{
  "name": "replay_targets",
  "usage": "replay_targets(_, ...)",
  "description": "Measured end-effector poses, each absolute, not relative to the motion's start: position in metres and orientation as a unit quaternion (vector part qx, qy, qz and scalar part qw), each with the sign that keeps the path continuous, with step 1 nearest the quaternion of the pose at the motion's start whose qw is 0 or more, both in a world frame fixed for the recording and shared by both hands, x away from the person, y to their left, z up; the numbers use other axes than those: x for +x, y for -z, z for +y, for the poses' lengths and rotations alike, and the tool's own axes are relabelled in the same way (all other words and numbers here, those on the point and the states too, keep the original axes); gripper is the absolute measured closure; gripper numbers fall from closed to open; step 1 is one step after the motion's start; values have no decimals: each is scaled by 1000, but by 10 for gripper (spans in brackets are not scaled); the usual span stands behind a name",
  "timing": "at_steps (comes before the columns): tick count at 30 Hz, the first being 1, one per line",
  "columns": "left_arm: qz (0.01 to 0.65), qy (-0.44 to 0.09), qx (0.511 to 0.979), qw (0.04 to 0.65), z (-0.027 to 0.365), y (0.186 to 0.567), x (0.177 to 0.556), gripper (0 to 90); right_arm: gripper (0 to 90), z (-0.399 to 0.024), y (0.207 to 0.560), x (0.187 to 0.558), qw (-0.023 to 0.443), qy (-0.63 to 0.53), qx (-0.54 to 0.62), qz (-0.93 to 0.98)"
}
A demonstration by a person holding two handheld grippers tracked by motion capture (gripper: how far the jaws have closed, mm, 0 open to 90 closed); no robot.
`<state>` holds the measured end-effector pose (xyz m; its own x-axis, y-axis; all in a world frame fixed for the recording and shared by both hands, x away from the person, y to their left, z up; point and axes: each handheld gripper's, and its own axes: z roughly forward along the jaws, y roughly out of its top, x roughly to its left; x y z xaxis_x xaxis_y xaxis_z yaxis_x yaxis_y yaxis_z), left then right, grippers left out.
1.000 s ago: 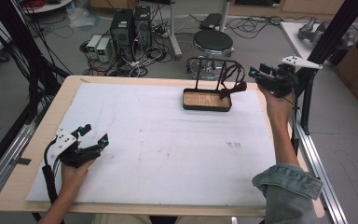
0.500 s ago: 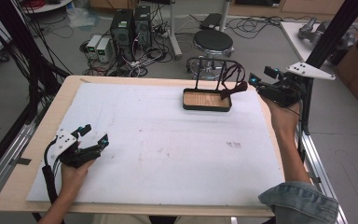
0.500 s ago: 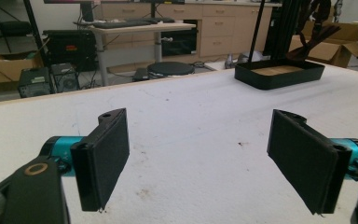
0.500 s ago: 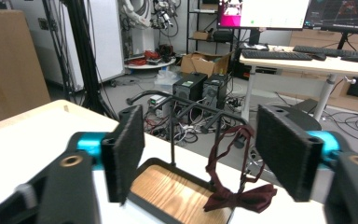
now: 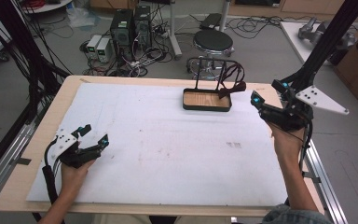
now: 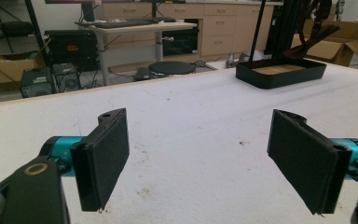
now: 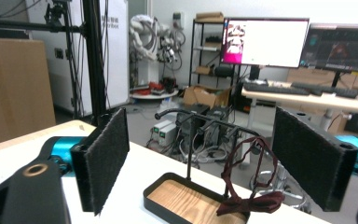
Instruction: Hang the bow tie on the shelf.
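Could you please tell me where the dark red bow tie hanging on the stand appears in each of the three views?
High view: the bow tie hangs at the stand's right end, far side of the table.
Left gripper view: top right corner, above the black tray.
Right gripper view: lower centre, between the jaws' pads, farther off.
Shared landmark: the wood-floored black tray.

My left tool (image 6: 198, 158) sits low over the white tabletop (image 6: 191, 107), its 2 black padded jaws standing wide apart with nothing between them. Far ahead to the right stands a black tray (image 6: 279, 74) with a wooden floor, and a dark strap (image 6: 314, 35) hangs above it.
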<state>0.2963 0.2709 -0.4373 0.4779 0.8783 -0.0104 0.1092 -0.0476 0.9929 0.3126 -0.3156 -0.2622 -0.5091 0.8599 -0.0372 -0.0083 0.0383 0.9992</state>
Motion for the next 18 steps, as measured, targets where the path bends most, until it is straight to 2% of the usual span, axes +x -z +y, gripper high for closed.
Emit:
replay_targets(5, 384, -336, 641, 573, 271, 437, 296, 210, 122, -315, 277, 297, 373, -620, 333, 605)
replay_targets(18, 385, -338, 641, 572, 270, 437, 296, 209, 114, -312, 326, 261, 382, -663, 320, 559)
